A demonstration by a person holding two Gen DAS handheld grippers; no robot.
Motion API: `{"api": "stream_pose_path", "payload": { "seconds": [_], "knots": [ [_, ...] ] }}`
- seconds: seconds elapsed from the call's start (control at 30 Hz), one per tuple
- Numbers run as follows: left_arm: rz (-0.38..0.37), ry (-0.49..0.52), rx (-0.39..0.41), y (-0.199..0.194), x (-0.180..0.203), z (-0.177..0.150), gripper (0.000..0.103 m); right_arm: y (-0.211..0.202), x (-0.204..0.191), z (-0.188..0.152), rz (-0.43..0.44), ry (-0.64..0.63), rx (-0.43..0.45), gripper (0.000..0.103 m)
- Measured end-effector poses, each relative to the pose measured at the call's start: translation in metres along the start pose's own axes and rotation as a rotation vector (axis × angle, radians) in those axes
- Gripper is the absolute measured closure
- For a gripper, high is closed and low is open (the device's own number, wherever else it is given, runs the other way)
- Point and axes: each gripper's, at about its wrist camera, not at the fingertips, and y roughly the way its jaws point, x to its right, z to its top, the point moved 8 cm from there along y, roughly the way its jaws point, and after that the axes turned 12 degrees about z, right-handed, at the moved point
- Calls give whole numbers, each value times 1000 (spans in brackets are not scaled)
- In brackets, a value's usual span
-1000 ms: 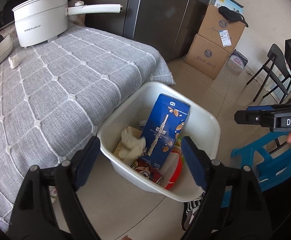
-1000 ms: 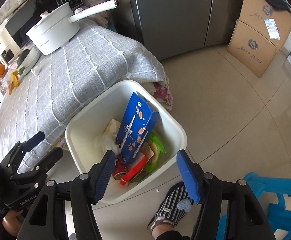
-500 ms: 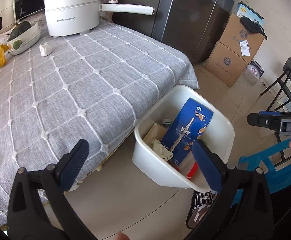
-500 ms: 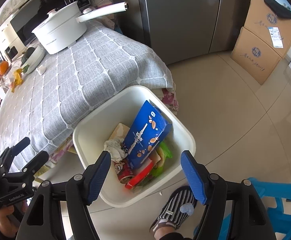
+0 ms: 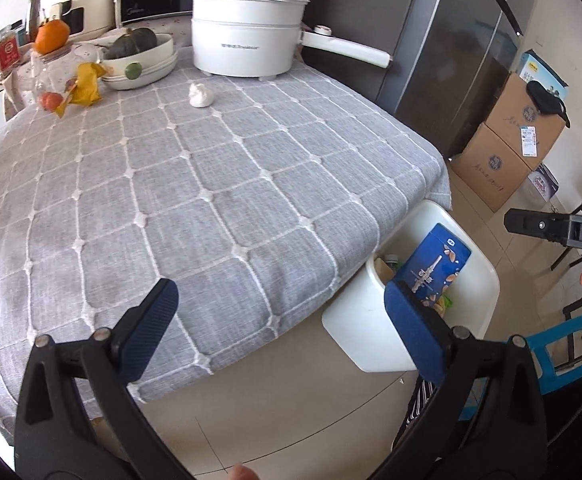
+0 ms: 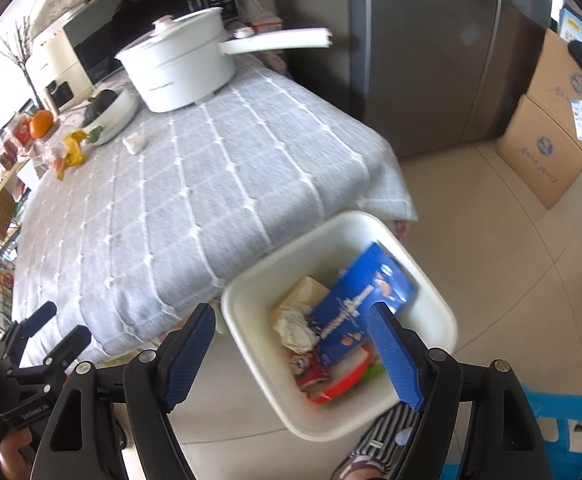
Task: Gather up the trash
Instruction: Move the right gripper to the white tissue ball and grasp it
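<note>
On the floor at the table's near right corner: white bin (image 6: 251,344) holding a tall blue carton (image 6: 355,320), crumpled tissue (image 6: 297,326) and red wrappers (image 6: 323,388). Table (image 5: 211,200), grey checked cloth: white pot (image 5: 247,40) at the far edge; bowl (image 5: 143,66) near the far left corner; yellow wrapper (image 5: 85,88) and white tissue wad (image 5: 201,96) lying beside them. Left gripper (image 5: 279,332): spread wide, holding nothing, over the near edge. Right gripper (image 6: 295,356): spread wide, holding nothing, above the bin.

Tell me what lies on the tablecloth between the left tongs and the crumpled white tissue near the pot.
Nothing: in the left wrist view, only bare grey checked tablecloth stretches from the open left tongs up to the crumpled white tissue.
</note>
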Motion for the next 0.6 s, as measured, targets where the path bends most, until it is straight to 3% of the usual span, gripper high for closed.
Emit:
{"api": "stream_pose_path", "payload": {
  "seconds": [0.37, 0.53, 0.6],
  "knots": [
    [131, -169, 45, -10, -116, 5, 1, 47, -97, 34, 64, -73, 41, 19],
    [223, -157, 76, 8, -163, 22, 1, 89, -126, 57, 64, -116, 41, 19],
    [228, -149, 71, 20, -177, 33, 1, 109, -134, 69, 65, -133, 41, 19]
  ]
}}
